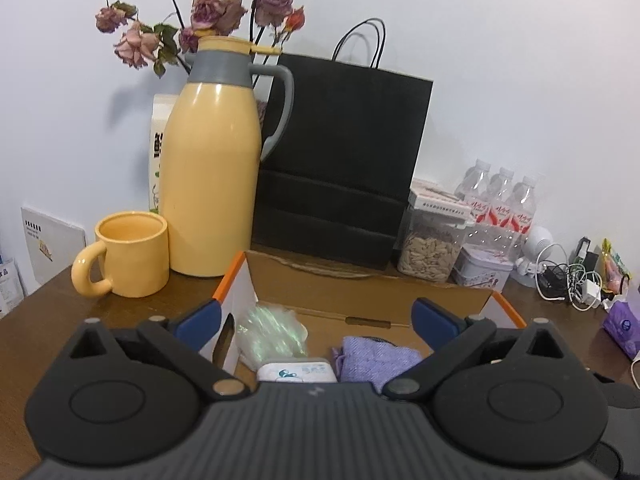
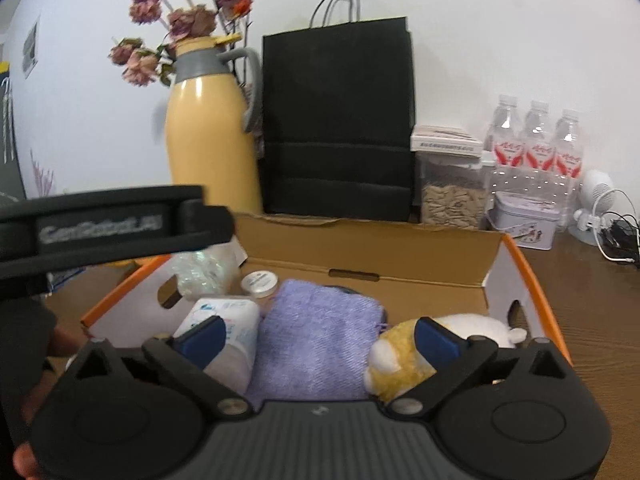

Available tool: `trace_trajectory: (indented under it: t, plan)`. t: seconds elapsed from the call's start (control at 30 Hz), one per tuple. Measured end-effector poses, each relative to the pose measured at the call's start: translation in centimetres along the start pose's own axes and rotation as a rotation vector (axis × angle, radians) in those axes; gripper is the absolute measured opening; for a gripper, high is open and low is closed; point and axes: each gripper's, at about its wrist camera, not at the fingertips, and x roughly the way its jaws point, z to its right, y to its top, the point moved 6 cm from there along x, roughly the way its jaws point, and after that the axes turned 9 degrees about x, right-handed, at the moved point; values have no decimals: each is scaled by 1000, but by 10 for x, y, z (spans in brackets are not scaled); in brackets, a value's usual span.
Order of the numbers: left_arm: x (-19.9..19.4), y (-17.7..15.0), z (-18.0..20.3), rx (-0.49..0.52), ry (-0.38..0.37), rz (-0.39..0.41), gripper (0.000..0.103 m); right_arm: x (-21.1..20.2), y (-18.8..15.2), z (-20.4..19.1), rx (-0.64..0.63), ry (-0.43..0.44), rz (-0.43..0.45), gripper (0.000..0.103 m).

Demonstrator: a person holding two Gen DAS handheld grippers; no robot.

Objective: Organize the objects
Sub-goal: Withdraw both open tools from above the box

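Here, in the left wrist view, the left gripper (image 1: 316,316) hangs over the near edge of an open cardboard box (image 1: 368,284) with orange-edged white side walls, its blue-padded fingers (image 1: 200,318) spread wide apart with nothing pressed between them. Inside the box, below the gripper, lie a crinkled clear plastic bag (image 1: 272,334) at the left, a small white packet (image 1: 297,370) with blue print near the front, and a folded purple cloth (image 1: 378,360) just beside it to the right. Behind the box on the brown table (image 1: 52,320) stand a yellow mug (image 1: 130,254), a tall yellow thermos jug (image 1: 212,176) with a grey collar and handle, a black paper bag (image 1: 340,160), a clear jar of seeds (image 1: 432,246), a small tin (image 1: 482,270) and a pack of water bottles (image 1: 504,200); dried roses (image 1: 208,12) rise behind the jug, and tangled cables (image 1: 568,276) lie at the far right. In the right wrist view, the right gripper (image 2: 318,330) also hovers over the same box (image 2: 400,252), jaws standing wide with no object clamped. Between and below its fingers lies the purple cloth (image 2: 320,336) in the middle of the box, the white packet (image 2: 228,324) touching its left side, a round-lidded little jar (image 2: 260,282) behind them, and a yellow-and-white plush toy (image 2: 400,364) against the cloth's right edge, under the right finger. The other gripper's black body (image 2: 100,228) crosses the left of this view above the box's left wall, and part of a hand (image 2: 24,460) shows at the lower left corner.
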Motion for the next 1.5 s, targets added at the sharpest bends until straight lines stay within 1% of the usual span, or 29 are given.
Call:
trace_trajectory:
  t: [0.07, 0.27, 0.53, 0.7, 0.93, 1.03, 1.1, 1.17, 1.2, 1.27, 1.33, 1.37, 1.4, 1.43, 1.47, 1.5]
  plan:
    - [-7, 3, 1, 1, 0, 10, 103, -6, 3, 3, 6, -9, 15, 103]
    - [-27, 7, 3, 5, 2, 20, 103, -27, 10, 7, 23, -20, 56, 103]
    - [-65, 5, -3, 20, 3, 22, 103, -68, 4, 6, -10, -22, 84, 103]
    - [-91, -6, -17, 37, 11, 13, 103, -98, -13, 11, -42, -31, 75, 103]
    - [-121, -31, -49, 62, 62, -25, 103, -126, -49, 16, -100, -42, 28, 103]
    - [-130, -44, -64, 67, 84, -50, 103, -133, -66, 14, -128, -39, 2, 100]
    - [-135, -54, -73, 68, 98, -70, 103, -136, -76, 12, -139, -29, -19, 96]
    - [-138, -65, -81, 67, 114, -93, 103, -135, -85, 11, -145, -25, -40, 89]
    - [-139, -70, -86, 64, 122, -107, 103, -135, -89, 10, -148, -23, -51, 87]
    - [-140, -82, -94, 55, 133, -133, 103, -135, -99, 9, -155, -13, -74, 78]
    - [-142, -92, -100, 47, 130, -159, 103, -132, -106, 9, -160, -2, -99, 74]
    - [-143, -98, -104, 42, 124, -171, 103, -132, -110, 9, -162, 2, -110, 66]
    - [-145, -103, -106, 41, 120, -178, 103, -131, -112, 9, -162, 6, -117, 61]
    - [-147, -107, -107, 41, 118, -183, 103, -131, -113, 8, -162, 13, -122, 51]
    - [-149, -111, -108, 42, 116, -189, 103, -131, -115, 7, -164, 22, -127, 44]
    - [-151, -114, -109, 41, 115, -193, 103, -130, -116, 6, -167, 28, -134, 42]
